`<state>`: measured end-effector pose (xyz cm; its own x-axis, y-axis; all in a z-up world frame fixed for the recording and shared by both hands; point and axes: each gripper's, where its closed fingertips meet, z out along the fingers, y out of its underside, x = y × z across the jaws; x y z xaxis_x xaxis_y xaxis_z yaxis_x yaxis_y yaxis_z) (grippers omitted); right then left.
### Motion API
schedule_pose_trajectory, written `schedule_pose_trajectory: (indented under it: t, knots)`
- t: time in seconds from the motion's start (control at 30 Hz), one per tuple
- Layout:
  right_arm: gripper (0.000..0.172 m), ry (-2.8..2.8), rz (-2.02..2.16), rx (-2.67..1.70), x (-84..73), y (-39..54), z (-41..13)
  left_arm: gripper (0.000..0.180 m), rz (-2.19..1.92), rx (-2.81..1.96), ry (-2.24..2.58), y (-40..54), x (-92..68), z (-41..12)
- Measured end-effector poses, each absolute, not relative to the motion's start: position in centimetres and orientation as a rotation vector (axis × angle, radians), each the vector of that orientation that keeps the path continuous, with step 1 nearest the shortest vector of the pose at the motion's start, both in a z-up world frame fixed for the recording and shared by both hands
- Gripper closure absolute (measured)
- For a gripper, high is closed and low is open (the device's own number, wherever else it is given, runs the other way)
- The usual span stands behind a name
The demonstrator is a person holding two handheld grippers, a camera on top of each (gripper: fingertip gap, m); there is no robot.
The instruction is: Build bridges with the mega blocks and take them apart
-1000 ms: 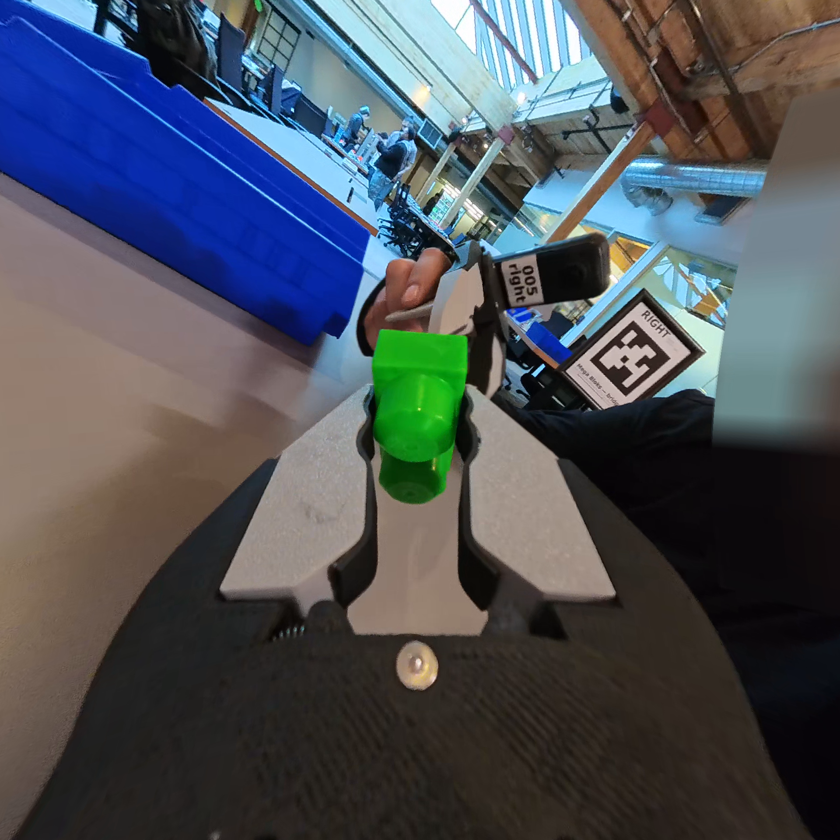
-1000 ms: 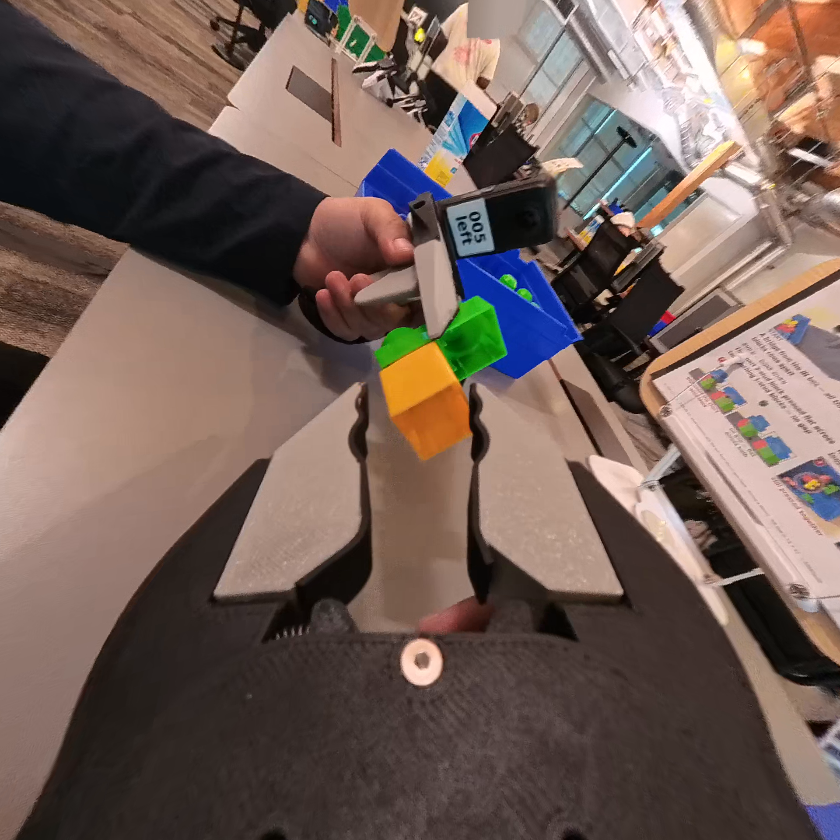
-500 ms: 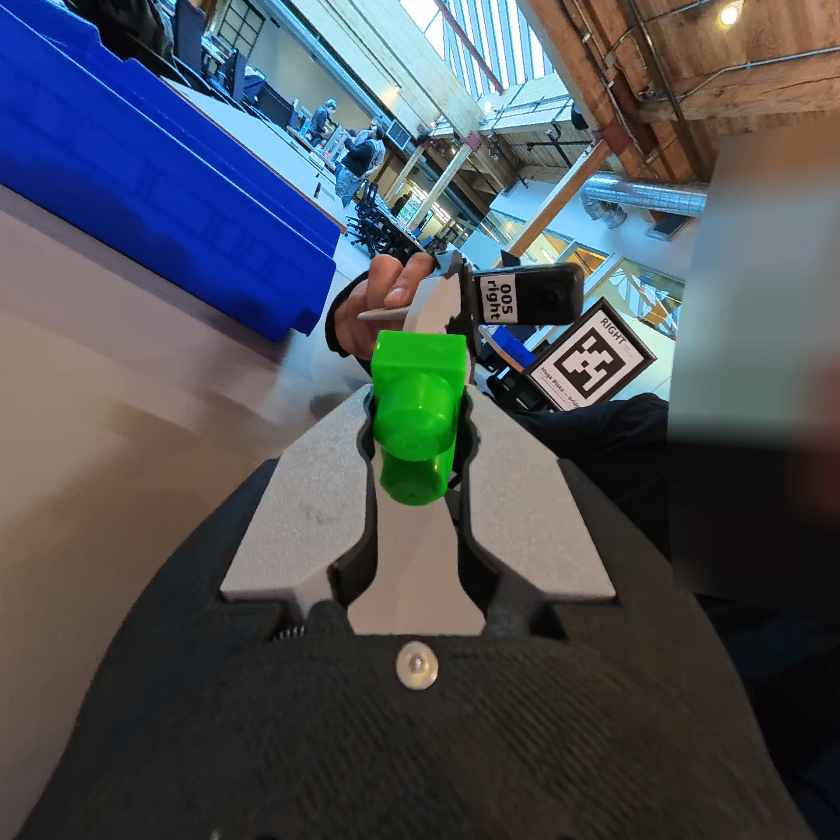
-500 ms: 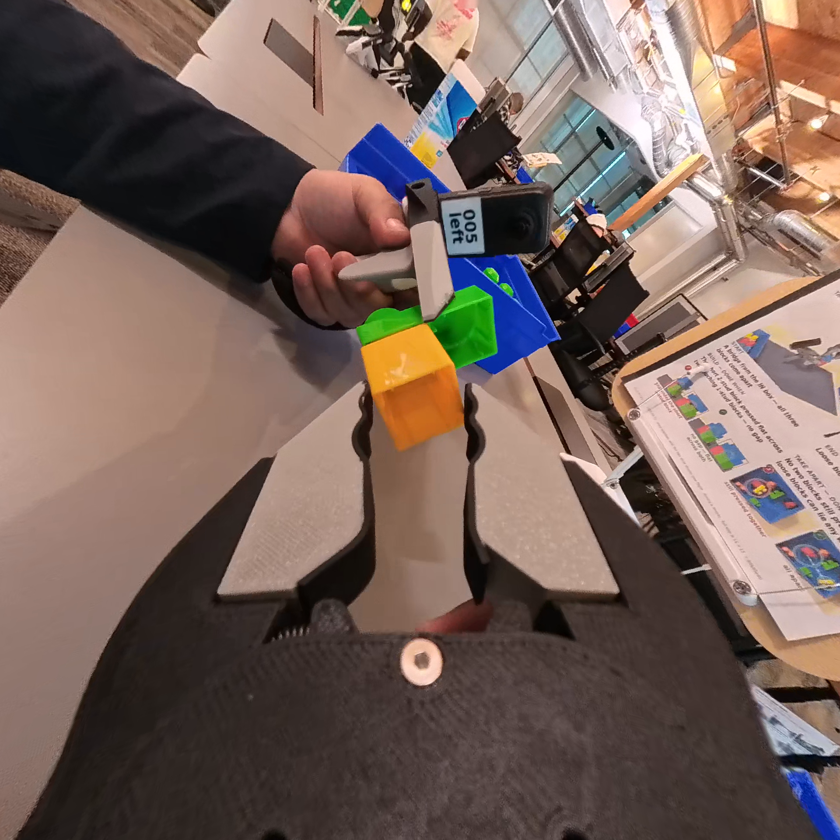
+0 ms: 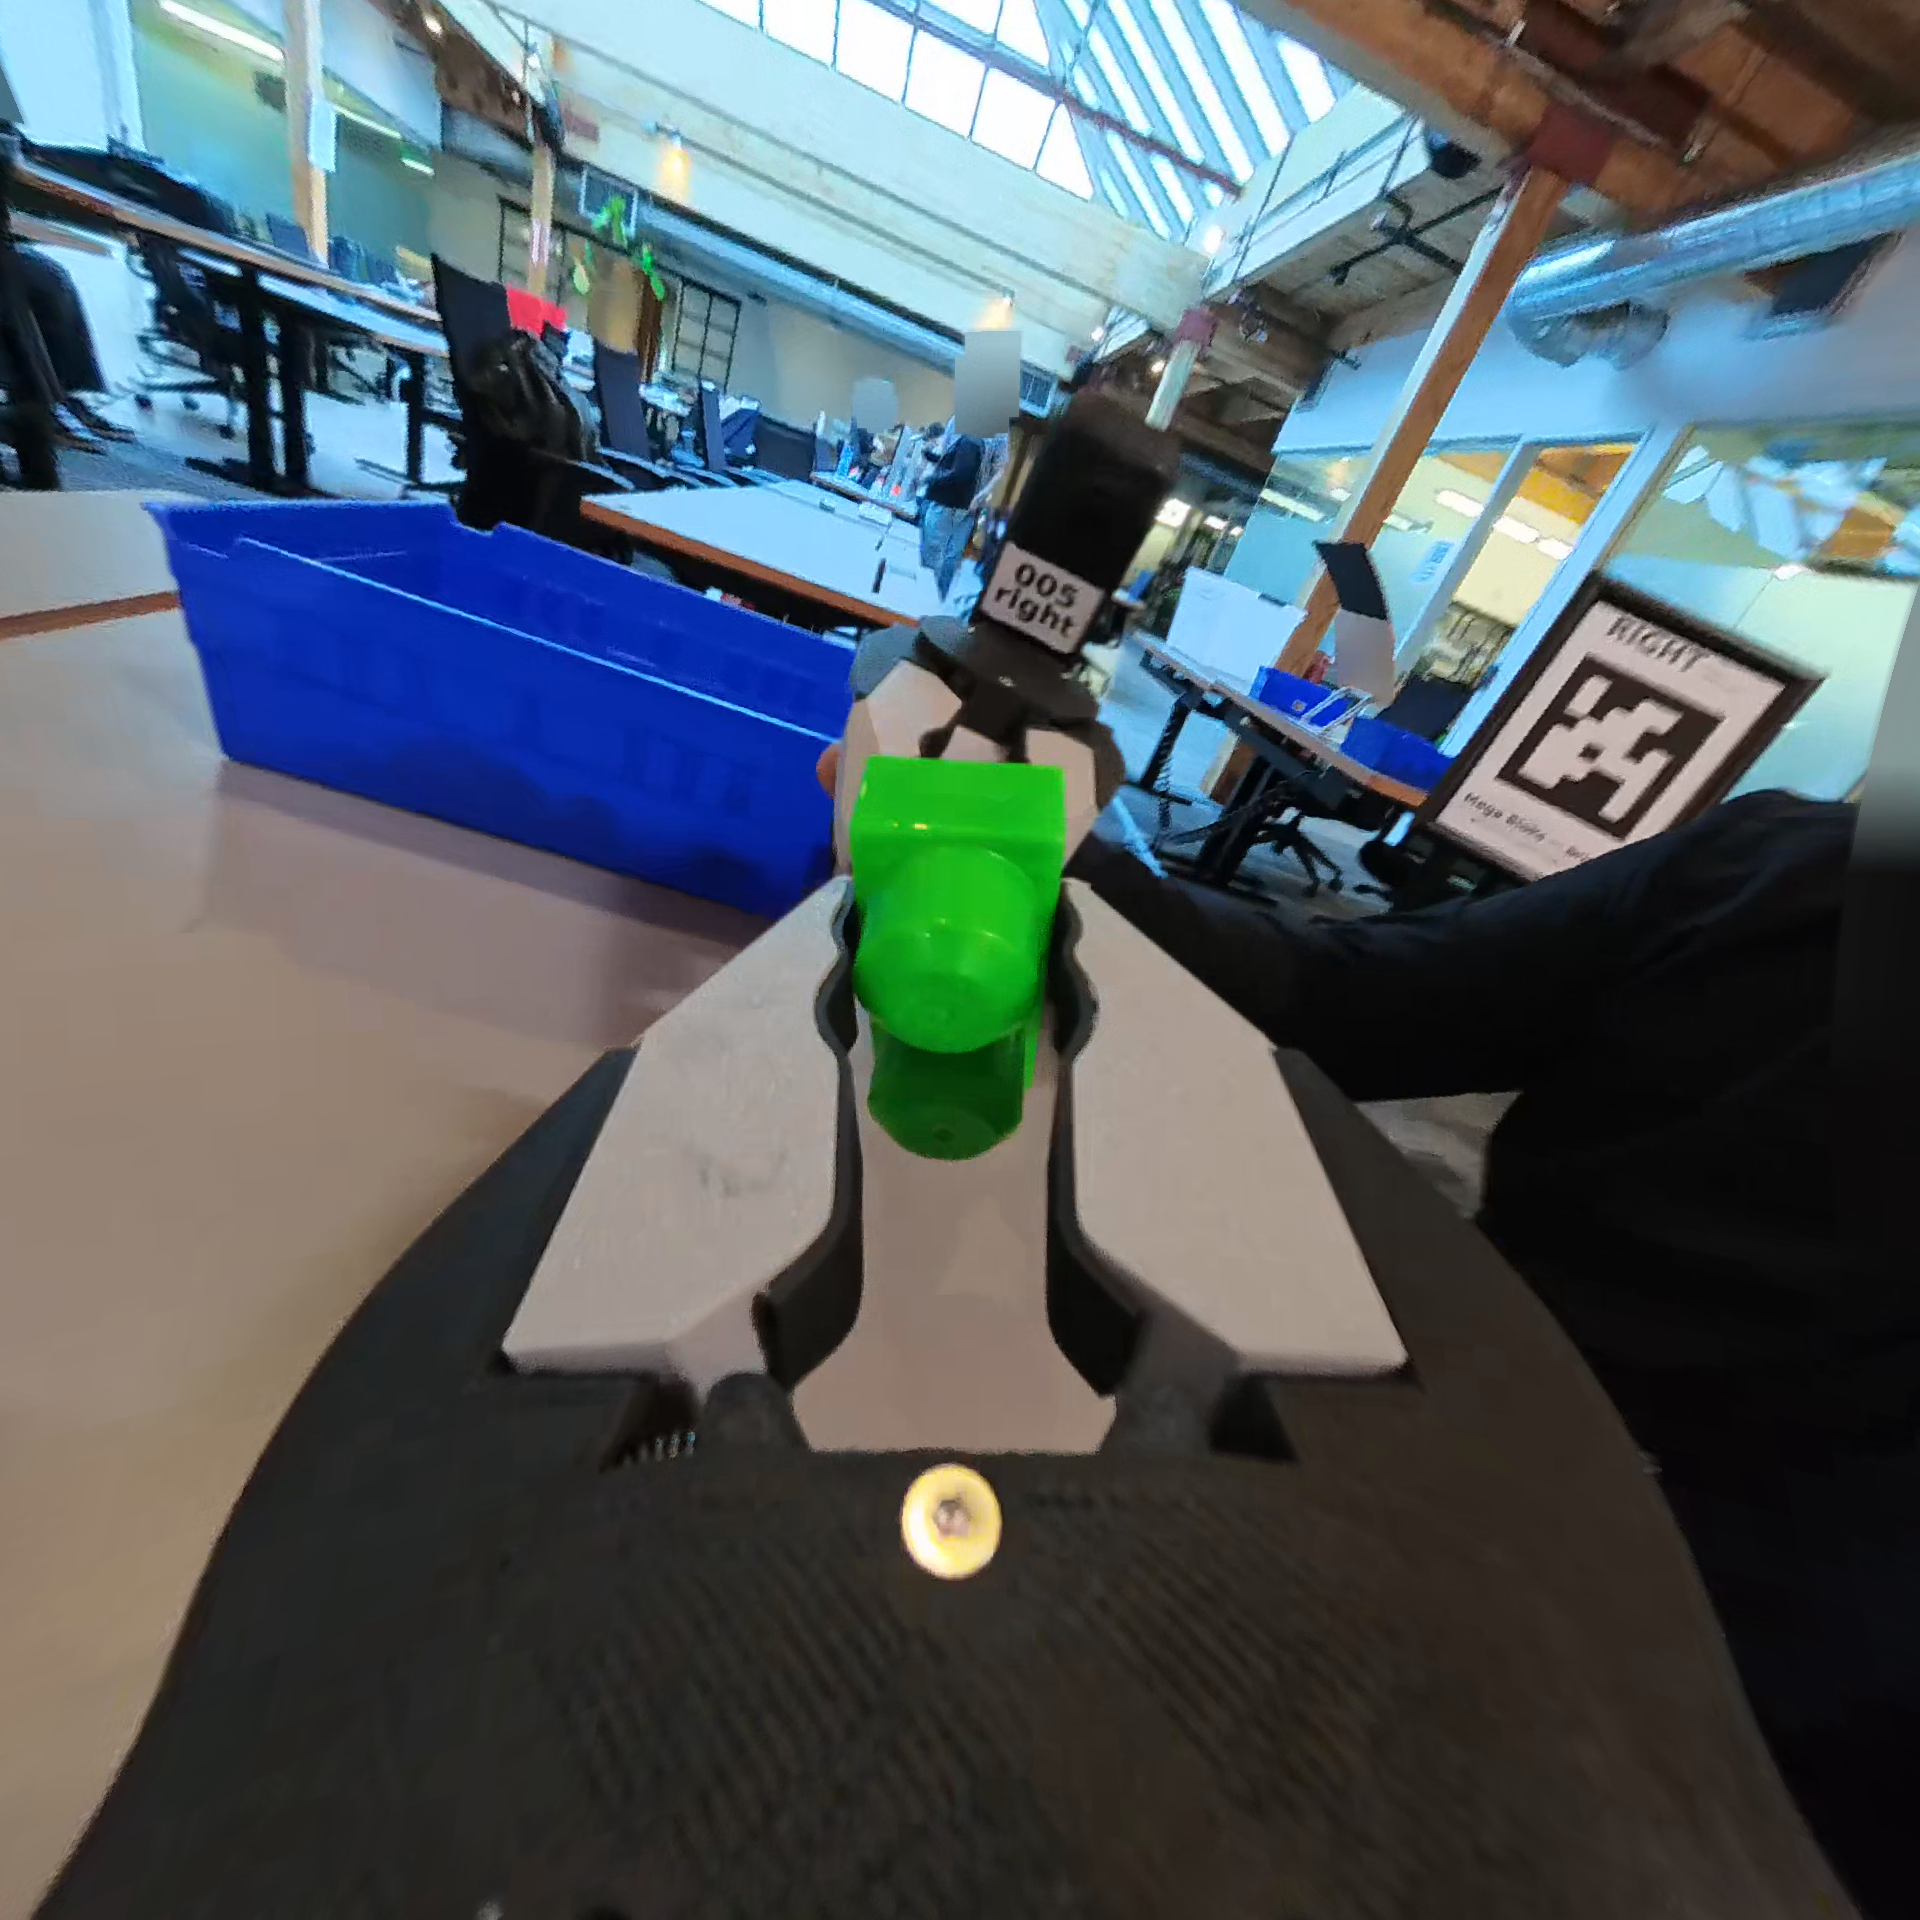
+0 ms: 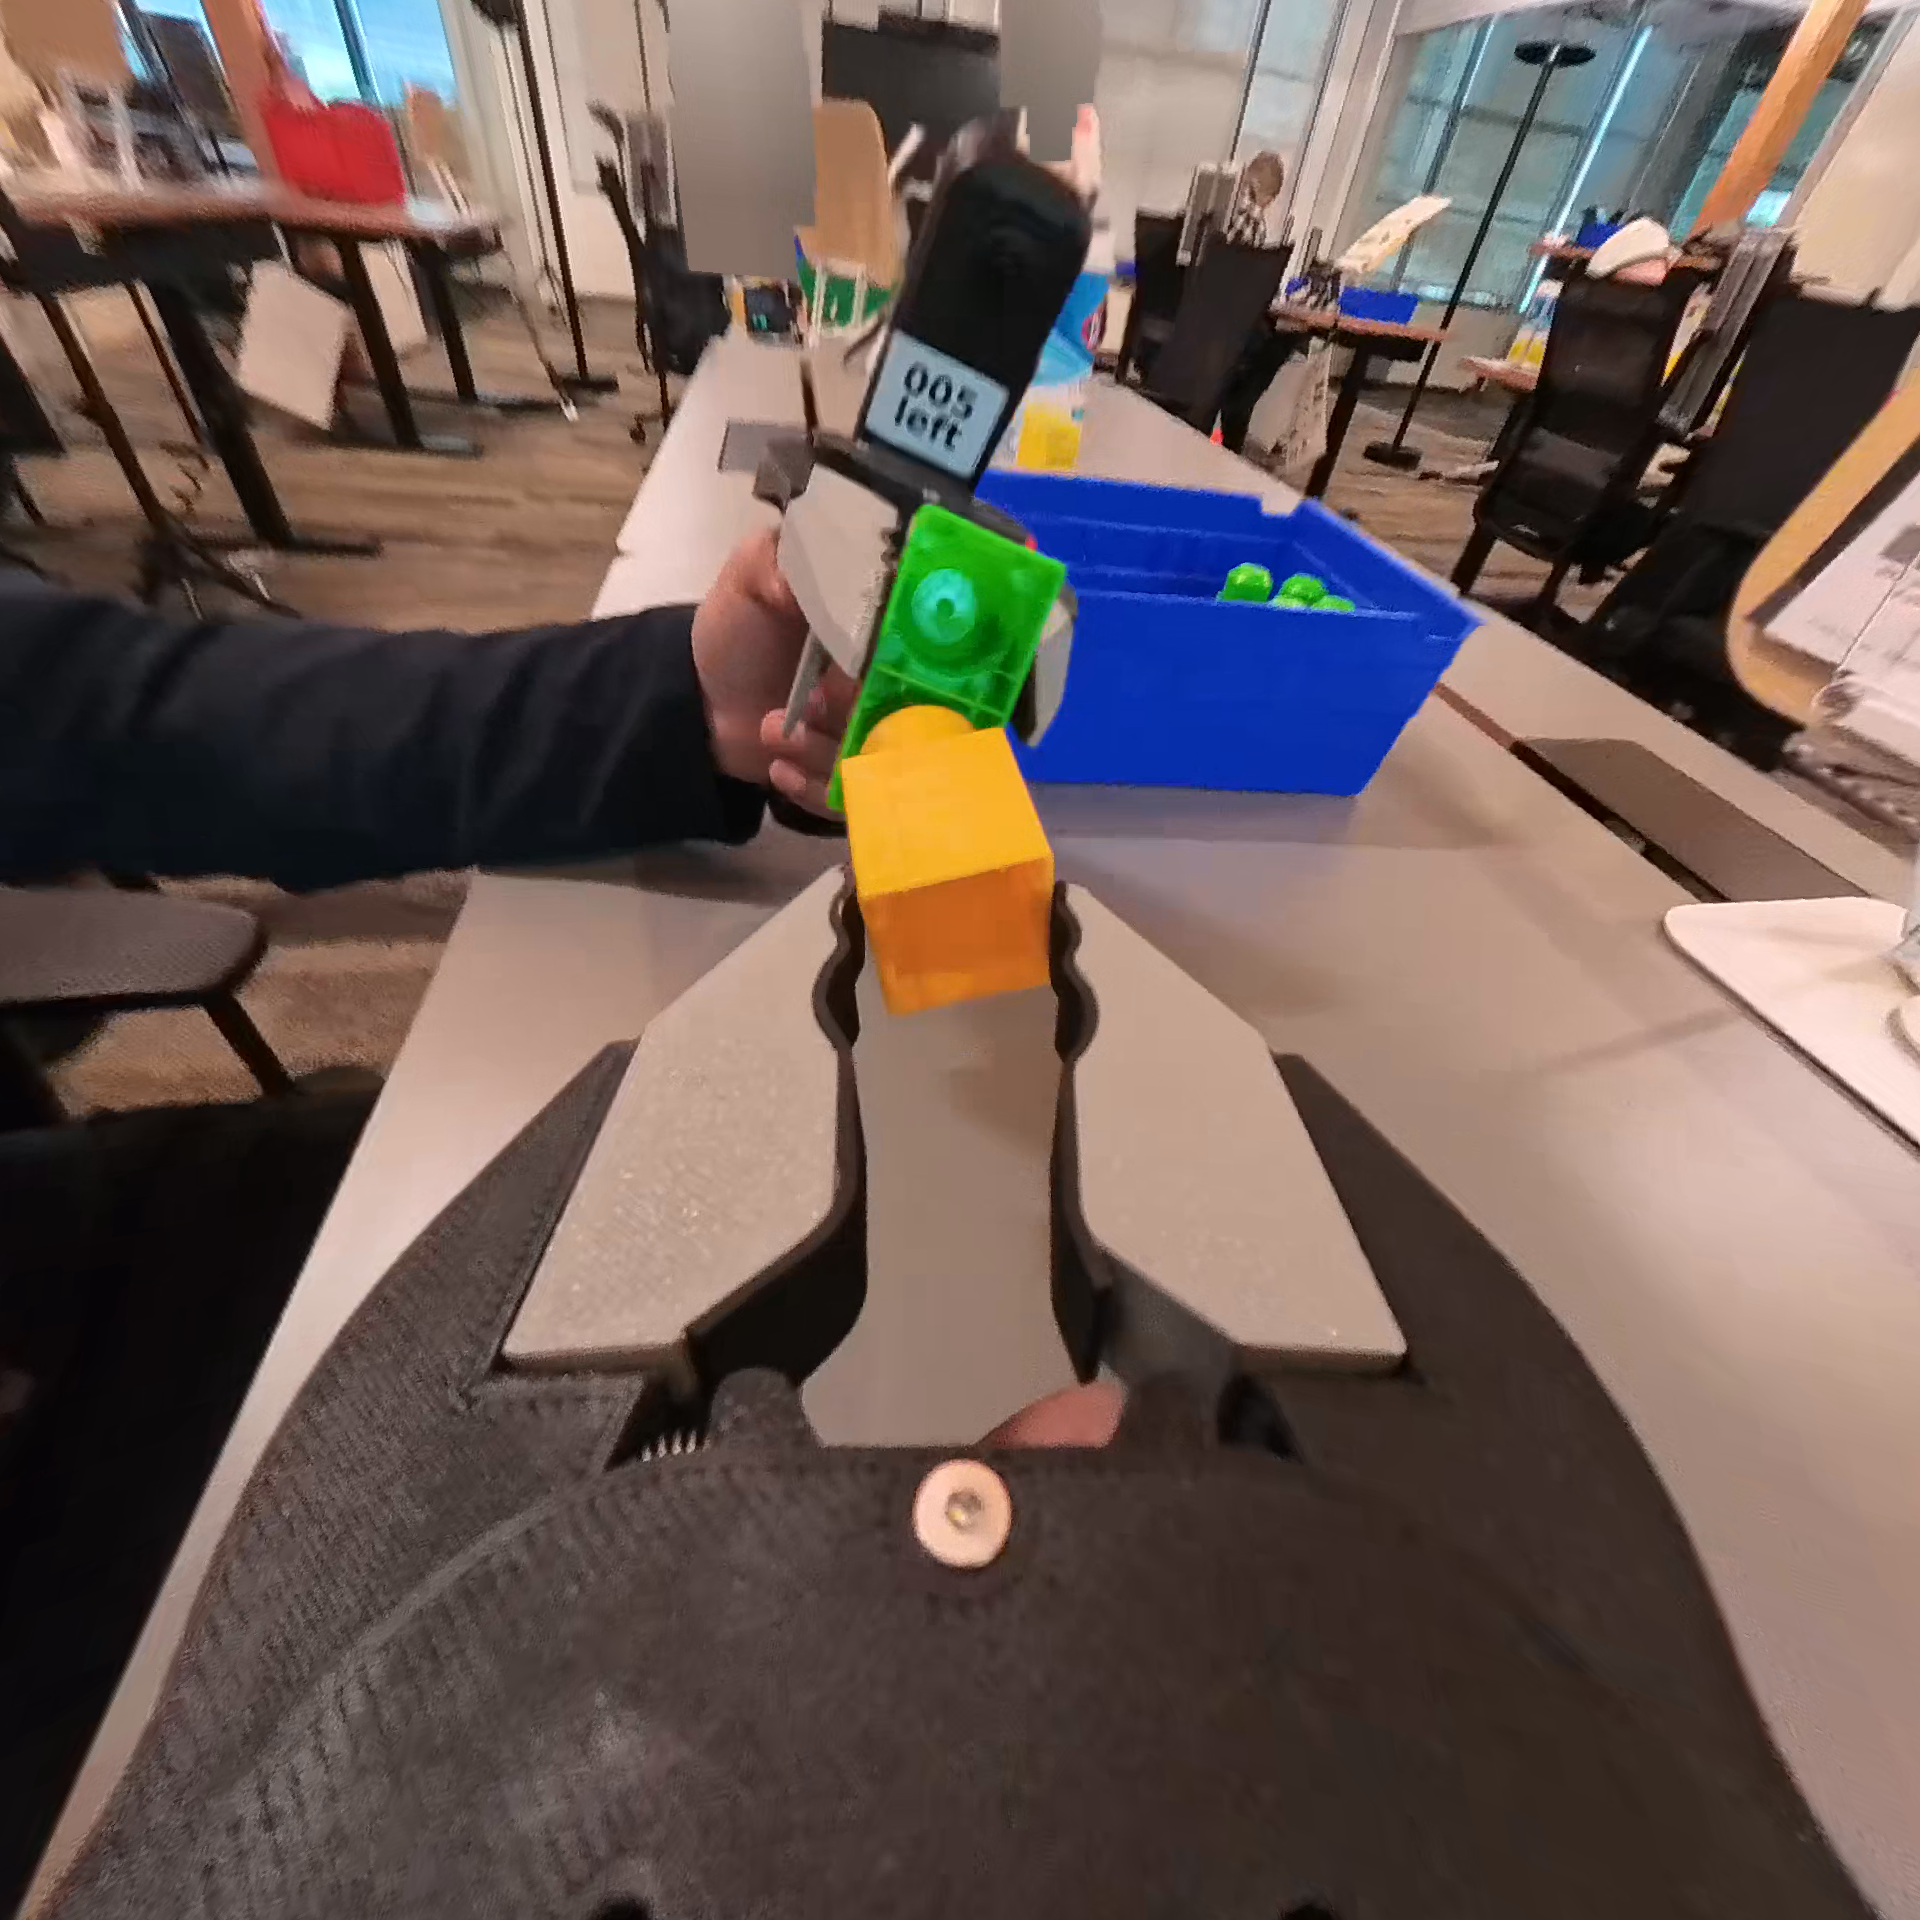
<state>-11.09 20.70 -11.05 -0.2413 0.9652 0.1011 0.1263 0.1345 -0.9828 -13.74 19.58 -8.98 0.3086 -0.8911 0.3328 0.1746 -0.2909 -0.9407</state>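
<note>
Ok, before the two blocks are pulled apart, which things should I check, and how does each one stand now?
1. Left gripper clamps green block: ok, both pads press on its sides.
2. Right gripper clamps orange block: ok, fingers close on both sides.
3. Blocks joined: ok, the orange stud sits in the green block's underside.
4. Blocks clear of table: ok, both are in the air.
5. Blue bin ready for loose blocks: ok, open, green blocks inside.
6. Firmness of the joint: cannot tell.
</note>
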Motion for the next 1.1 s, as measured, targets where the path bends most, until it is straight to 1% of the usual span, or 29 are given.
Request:
schedule_pose_trajectory:
  t: [0.1, 0.17, 0.33, 0.43, 0.63, 0.8, 0.97, 1.1]
  knots:
    - [0.139, -1.434, 1.237, -1.020, -10.2, 21.2, -8.6, 0.147, -1.201, -1.527, 0.617, 20.7, -14.8, -9.4]
    - [0.138, -1.327, 1.160, -0.982, -9.5, 22.4, -6.8, 0.147, -1.174, -1.558, 0.594, 21.3, -14.9, -9.9]
    - [0.138, -0.923, 0.726, -0.906, -4.1, 27.8, -1.6, 0.147, -1.045, -1.662, 0.579, 22.8, -14.5, -12.1]
    - [0.138, -0.707, 0.448, -0.974, 0.2, 31.8, -0.5, 0.147, -1.034, -1.693, 0.594, 23.0, -13.9, -12.8]
    - [0.138, -0.575, 0.229, -1.124, 3.6, 35.8, -1.5, 0.147, -1.046, -1.705, 0.572, 23.2, -13.9, -13.1]
    - [0.138, -0.538, 0.138, -1.355, 5.5, 39.7, -4.9, 0.147, -1.077, -1.698, 0.525, 23.5, -14.4, -12.9]
    - [0.137, -0.521, 0.147, -1.563, 6.9, 42.3, -8.5, 0.146, -1.088, -1.702, 0.524, 23.4, -14.3, -12.9]
    - [0.140, -0.519, 0.133, -1.563, 7.0, 42.4, -8.7, 0.147, -1.091, -1.701, 0.528, 23.4, -14.2, -12.9]
